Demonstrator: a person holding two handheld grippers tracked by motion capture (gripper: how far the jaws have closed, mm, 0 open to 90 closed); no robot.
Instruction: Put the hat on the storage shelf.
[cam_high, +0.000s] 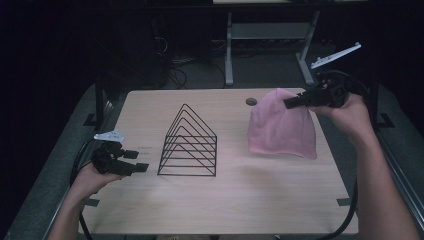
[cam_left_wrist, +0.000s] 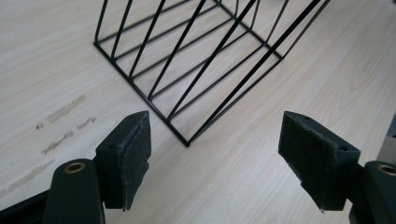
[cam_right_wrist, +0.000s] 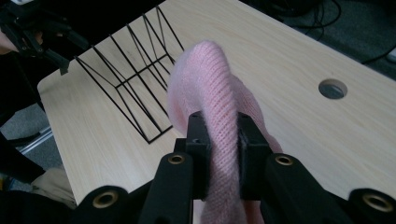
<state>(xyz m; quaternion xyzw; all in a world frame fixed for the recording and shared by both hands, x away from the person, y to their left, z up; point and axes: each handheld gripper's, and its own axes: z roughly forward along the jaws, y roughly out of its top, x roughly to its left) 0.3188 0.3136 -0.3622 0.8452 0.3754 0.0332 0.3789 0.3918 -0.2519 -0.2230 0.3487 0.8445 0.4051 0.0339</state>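
high view | right claw (cam_high: 292, 102) pinches pink hat (cam_high: 280, 127) crown at 2 o'clock, lifting it | left claw (cam_high: 141, 161) wide open, empty, by wire rack (cam_high: 190, 142) on counter (cam_high: 250, 195)

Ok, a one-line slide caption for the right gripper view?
Right gripper pinching a fold of the pink knit hat above the table, wire rack behind.

Two matte black hand-held grippers, the left gripper (cam_high: 141, 160) and the right gripper (cam_high: 288, 103), each with a grey three-cornered plate on top, thick black trailing cable, brass-ringed screw holes and dark felt-padded jaws, on bare, sleeveless forearms.
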